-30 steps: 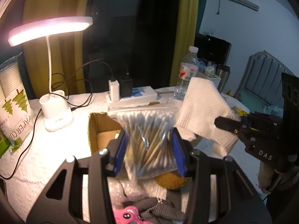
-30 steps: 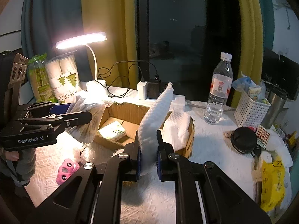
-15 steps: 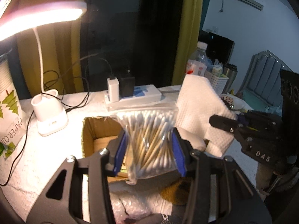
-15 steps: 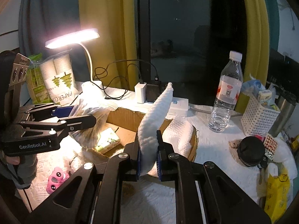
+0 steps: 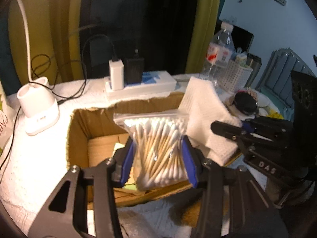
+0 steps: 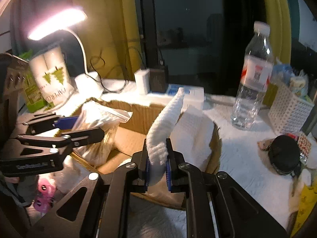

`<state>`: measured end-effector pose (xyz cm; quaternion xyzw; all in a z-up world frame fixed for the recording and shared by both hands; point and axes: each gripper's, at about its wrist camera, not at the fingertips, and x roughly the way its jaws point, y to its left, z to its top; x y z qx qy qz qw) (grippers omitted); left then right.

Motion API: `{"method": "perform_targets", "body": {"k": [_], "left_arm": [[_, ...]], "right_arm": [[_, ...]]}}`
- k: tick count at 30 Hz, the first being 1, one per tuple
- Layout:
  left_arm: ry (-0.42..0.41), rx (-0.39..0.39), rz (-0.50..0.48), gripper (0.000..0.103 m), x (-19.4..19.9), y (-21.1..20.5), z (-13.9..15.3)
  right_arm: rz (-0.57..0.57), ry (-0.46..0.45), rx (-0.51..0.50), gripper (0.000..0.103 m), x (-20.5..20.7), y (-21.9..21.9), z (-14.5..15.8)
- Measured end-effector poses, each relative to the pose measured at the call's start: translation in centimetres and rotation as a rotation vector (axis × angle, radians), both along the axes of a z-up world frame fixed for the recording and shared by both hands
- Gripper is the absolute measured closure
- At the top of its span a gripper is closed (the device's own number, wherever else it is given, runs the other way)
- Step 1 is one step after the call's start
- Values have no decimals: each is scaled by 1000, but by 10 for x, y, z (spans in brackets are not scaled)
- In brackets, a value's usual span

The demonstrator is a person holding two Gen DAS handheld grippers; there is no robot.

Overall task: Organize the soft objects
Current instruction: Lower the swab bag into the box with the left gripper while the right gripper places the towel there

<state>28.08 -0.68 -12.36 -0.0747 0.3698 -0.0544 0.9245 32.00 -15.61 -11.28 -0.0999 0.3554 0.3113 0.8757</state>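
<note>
Cotton swabs in a clear zip bag [image 5: 158,148] sit squeezed between the blue pads of the left tongs [image 5: 158,158], the bag's sealed top rising above the tips and its lower end hanging below them. The bag hangs over the open cardboard box [image 5: 79,134], whose floor shows a pale green packet partly hidden behind the tongs. To the right, the folded white cloth [image 6: 164,130] is pinched at its lower end by the right tongs [image 6: 157,164], pressed nearly together on it; the rest of the cloth stands up and away from the tips, over the box's right side. A second white cloth [image 6: 190,130] drapes over that wall. The box rests on the white-covered counter [image 6: 237,154], with a lit desk lamp [image 6: 57,22], a power strip [image 5: 140,85] and a water bottle [image 6: 253,75] behind it.
</note>
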Motion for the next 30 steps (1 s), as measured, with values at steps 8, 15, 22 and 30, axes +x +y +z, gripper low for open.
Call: {"method": "perform_targets", "body": {"k": [8, 15, 22, 30], "left_arm": [[67, -7, 0, 55, 11, 1, -17], [57, -1, 11, 45, 8, 0, -12], [17, 5, 29, 27, -7, 3, 3], [-15, 9, 27, 27, -30, 1, 17]], "right_arm": [[8, 40, -34, 89, 4, 9, -21], [4, 47, -41, 68, 2, 8, -17], [-18, 19, -53, 52, -10, 5, -4], [-46, -20, -52, 45, -31, -5, 15]]}}
